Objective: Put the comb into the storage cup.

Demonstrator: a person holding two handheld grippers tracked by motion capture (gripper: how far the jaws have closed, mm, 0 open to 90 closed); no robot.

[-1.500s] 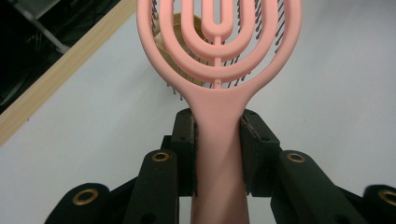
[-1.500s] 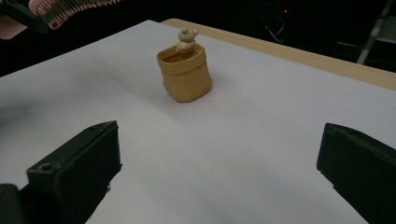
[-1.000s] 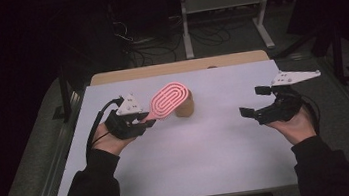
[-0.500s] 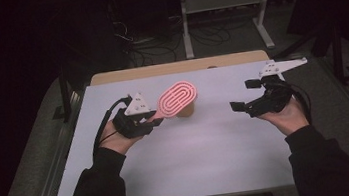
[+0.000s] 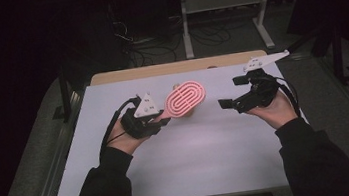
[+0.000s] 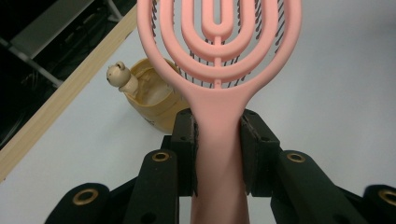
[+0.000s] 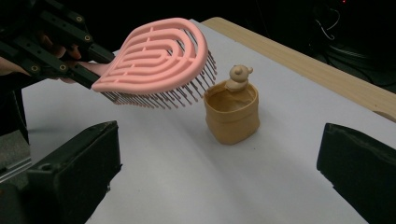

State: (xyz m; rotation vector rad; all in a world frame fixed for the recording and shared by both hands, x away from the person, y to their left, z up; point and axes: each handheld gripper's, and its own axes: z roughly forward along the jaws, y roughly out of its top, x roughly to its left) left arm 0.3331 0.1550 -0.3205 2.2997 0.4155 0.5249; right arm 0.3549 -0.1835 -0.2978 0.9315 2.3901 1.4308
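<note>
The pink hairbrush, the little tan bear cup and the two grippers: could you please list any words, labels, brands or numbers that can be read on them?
None: no text can be read.
Pink hairbrush: plain moulded ribs, no brand or lettering.
Tan bear cup: a small dark mark low on its side in the left gripper view, too small and hidden to read.
Left gripper and right gripper: bare black fingers and a grey plate with holes, no writing.

The left gripper [image 6: 218, 140] clamps the handle of a pink hairbrush [image 6: 218, 70] between its two black jaws. The brush head extends upward, dark bristles visible through its slots. Behind it, a tan cup [image 6: 156, 100] with a small bear figure stands on the white table [image 6: 345, 88].
</note>
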